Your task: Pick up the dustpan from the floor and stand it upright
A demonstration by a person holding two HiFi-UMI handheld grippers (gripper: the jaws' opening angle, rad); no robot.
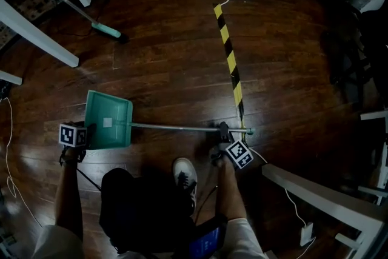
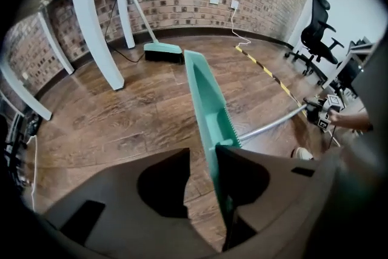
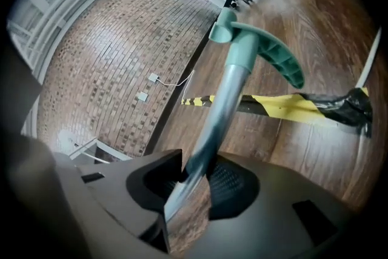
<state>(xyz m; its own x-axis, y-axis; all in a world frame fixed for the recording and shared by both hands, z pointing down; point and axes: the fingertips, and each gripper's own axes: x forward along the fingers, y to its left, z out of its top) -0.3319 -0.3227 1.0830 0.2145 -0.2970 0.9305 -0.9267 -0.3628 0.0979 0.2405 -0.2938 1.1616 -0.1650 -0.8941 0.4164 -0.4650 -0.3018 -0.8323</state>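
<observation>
The green dustpan (image 1: 108, 119) lies flat on the dark wooden floor, its metal handle (image 1: 176, 127) running right. My left gripper (image 1: 90, 135) is at the pan's near left edge. In the left gripper view the pan's upright wall (image 2: 205, 97) stands between the jaws of that gripper (image 2: 203, 153), against the right one, with floor showing beside the left one. My right gripper (image 1: 223, 129) is on the handle near its end. In the right gripper view the tube (image 3: 227, 94) fills the gap of that gripper (image 3: 194, 164), with the green hanging grip (image 3: 273, 54) beyond.
A broom (image 1: 106, 30) rests by the brick wall. Yellow-black tape (image 1: 229, 57) runs across the floor toward the handle's end. White table legs (image 1: 36, 33) stand at the left and a white beam (image 1: 315, 191) at the right. The person's shoe (image 1: 185, 176) is just below the handle.
</observation>
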